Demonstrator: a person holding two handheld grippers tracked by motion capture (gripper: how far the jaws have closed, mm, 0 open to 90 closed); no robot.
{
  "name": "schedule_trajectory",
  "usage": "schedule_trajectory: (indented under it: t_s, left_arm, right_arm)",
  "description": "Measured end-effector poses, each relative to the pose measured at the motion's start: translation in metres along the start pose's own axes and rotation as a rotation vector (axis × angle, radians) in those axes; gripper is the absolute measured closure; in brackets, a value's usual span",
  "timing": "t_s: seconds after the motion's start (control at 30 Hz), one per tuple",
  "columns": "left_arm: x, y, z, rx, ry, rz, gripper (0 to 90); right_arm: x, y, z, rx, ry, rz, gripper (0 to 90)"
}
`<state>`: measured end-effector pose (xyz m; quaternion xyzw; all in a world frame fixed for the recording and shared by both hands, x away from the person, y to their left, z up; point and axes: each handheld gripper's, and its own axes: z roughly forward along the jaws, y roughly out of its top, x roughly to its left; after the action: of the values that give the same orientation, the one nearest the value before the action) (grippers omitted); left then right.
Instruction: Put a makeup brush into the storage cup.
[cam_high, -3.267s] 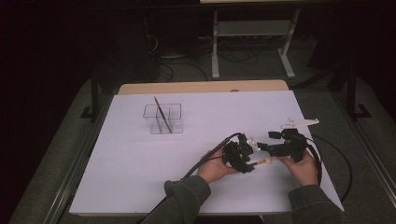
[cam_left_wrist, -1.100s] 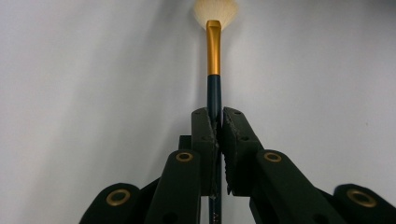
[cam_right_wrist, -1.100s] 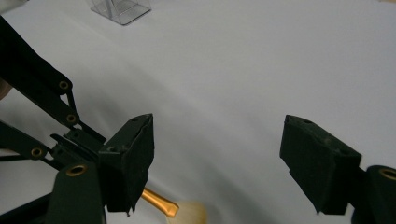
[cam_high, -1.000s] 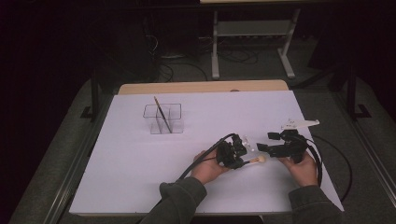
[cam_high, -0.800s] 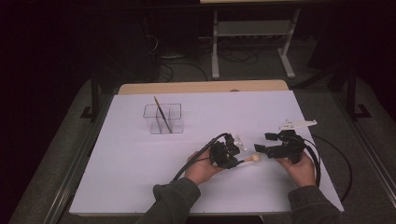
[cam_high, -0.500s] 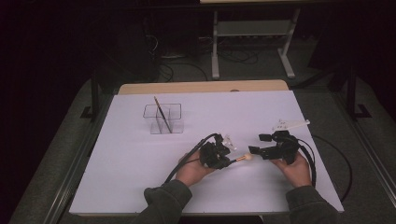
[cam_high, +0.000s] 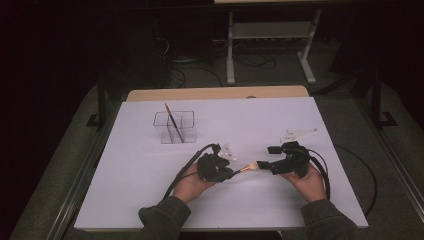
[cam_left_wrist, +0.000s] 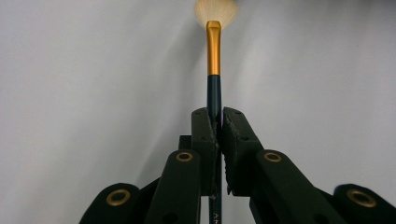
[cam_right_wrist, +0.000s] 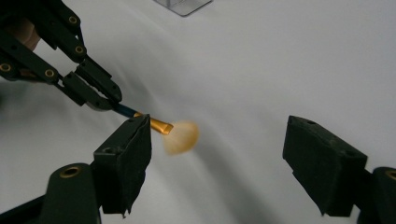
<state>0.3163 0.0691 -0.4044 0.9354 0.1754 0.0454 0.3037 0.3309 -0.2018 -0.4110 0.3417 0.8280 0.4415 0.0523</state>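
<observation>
A make-up brush (cam_high: 246, 169) with a dark blue handle, gold ferrule and pale bristles is held level just above the white table. My left gripper (cam_high: 231, 173) is shut on its handle (cam_left_wrist: 214, 93), and the bristle head (cam_left_wrist: 215, 10) points away from the jaws, towards the right hand. My right gripper (cam_high: 267, 156) stands open a short way right of the bristles. In the right gripper view the bristle head (cam_right_wrist: 181, 136) hovers beside the left jaw of my right gripper (cam_right_wrist: 222, 137), touching neither pad, with the left gripper (cam_right_wrist: 105, 100) beyond it.
A clear plastic organiser (cam_high: 175, 127) stands at the back left of the white sheet (cam_high: 125, 190), with a second thin brush (cam_high: 171, 120) leaning in it. Black cables trail from both grippers (cam_high: 350, 165). A wooden table edge (cam_high: 215, 93) lies behind the sheet.
Both hands have slid left across the table. The left gripper carried the brush with it, and the right gripper followed, jaws still wide.
</observation>
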Motion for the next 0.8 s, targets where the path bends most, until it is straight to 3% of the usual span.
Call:
schedule_trajectory:
  t_s: [0.17,0.33,0.6,0.63,0.8]
  left_arm:
    - [0.003,-0.009,-0.011,-0.020,0.014,-0.009,83.9]
    - [0.005,-0.016,-0.019,-0.028,0.025,-0.009,83.9]
    - [0.009,-0.028,-0.035,-0.083,0.036,-0.047,83.9]
    - [0.010,-0.029,-0.038,-0.070,0.037,-0.033,83.9]
    - [0.012,-0.033,-0.047,-0.090,0.041,-0.042,83.9]
  right_arm:
    - [0.006,0.004,0.004,0.019,0.037,0.002,22.4]
    - [0.011,0.009,0.010,0.043,0.045,-0.018,21.9]
    - [0.017,0.020,0.015,0.047,0.066,-0.034,21.8]
    - [0.018,0.022,0.015,0.050,0.071,-0.036,21.9]
    - [0.021,0.029,0.019,0.058,0.080,-0.044,21.8]
